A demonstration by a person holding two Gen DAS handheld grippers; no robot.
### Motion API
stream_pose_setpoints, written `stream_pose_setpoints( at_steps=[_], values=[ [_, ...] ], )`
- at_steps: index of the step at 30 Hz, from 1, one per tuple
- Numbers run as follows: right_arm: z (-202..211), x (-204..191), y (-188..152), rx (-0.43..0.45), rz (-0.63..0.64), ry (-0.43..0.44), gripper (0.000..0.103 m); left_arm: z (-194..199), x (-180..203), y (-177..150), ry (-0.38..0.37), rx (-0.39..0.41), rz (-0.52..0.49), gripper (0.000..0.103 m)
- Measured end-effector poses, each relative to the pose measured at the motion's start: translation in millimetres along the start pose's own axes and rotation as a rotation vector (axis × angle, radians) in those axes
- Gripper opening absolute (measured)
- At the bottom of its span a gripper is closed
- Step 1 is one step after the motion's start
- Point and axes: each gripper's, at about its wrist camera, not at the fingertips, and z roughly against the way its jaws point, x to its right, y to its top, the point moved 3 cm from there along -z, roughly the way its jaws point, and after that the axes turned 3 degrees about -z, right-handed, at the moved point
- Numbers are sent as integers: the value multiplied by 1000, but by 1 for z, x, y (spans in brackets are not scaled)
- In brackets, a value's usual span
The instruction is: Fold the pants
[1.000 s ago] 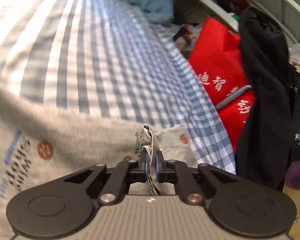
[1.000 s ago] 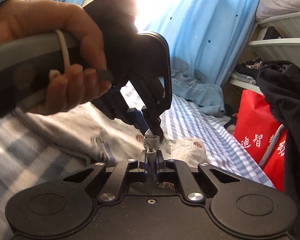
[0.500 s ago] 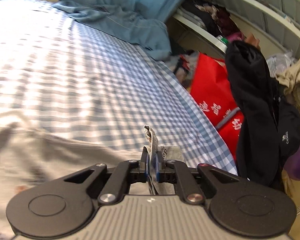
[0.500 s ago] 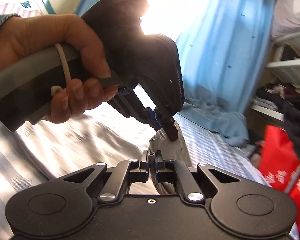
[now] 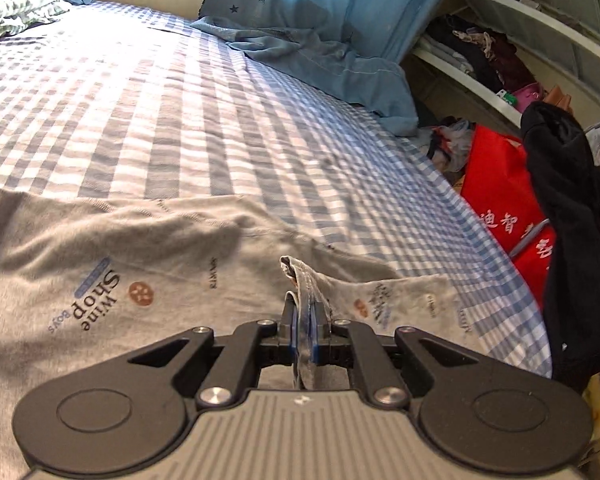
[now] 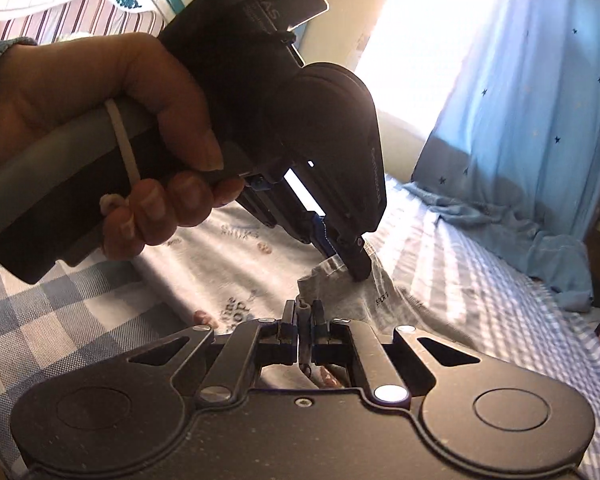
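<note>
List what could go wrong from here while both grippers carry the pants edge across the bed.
1. The left gripper and right gripper each pinch only a thin bunch of the grey pants; a tug might slip it out.
2. The two grips sit close together, so the held edge may stay bunched and the fold could land crooked.
3. The pants lie near the bed's side, so cloth could slide off.

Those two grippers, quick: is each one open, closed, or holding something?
Left gripper: jaws closed, pinching an edge of the grey printed pants.
Right gripper: jaws closed, pinching another bit of the same pants.
</note>
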Motion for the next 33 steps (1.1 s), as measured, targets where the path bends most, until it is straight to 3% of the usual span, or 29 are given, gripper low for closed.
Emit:
stream_pose_setpoints(
  at_steps=[6,7,8,10,12,14,16,17,23,27,29,33],
  values=[
    [-10,-2,-12,-29,-34,20,13,-4,-15,-17,-5,0,-23,10],
    [-9,5,-12,-17,-39,22,17,-2,-17,-19,0,3,-15,17],
    [-4,7,-13,-5,-43,20,23,0,-19,-20,7,7,-2,33],
    [7,19,-20,30,-54,0,54,7,-20,-22,27,31,13,55],
    [21,34,-26,51,-72,-33,62,16,-17,-22,65,73,3,65],
    [31,58,-34,60,-97,-91,71,22,-11,-21,107,112,-21,82],
    [39,83,-45,72,-116,-181,98,24,0,-21,154,150,-41,95],
    [44,95,-50,79,-128,-231,102,22,6,-20,177,163,-51,100],
    [32,180,-72,54,-193,-446,102,-10,33,-26,258,141,-103,102],
    [-7,217,-71,15,-130,-481,102,-27,29,-38,363,133,-75,102],
    [-26,228,-71,6,-76,-492,102,-27,27,-44,375,161,-90,103],
    [-67,240,-86,-100,55,-553,102,-28,29,-45,382,158,-97,103]
  ],
)
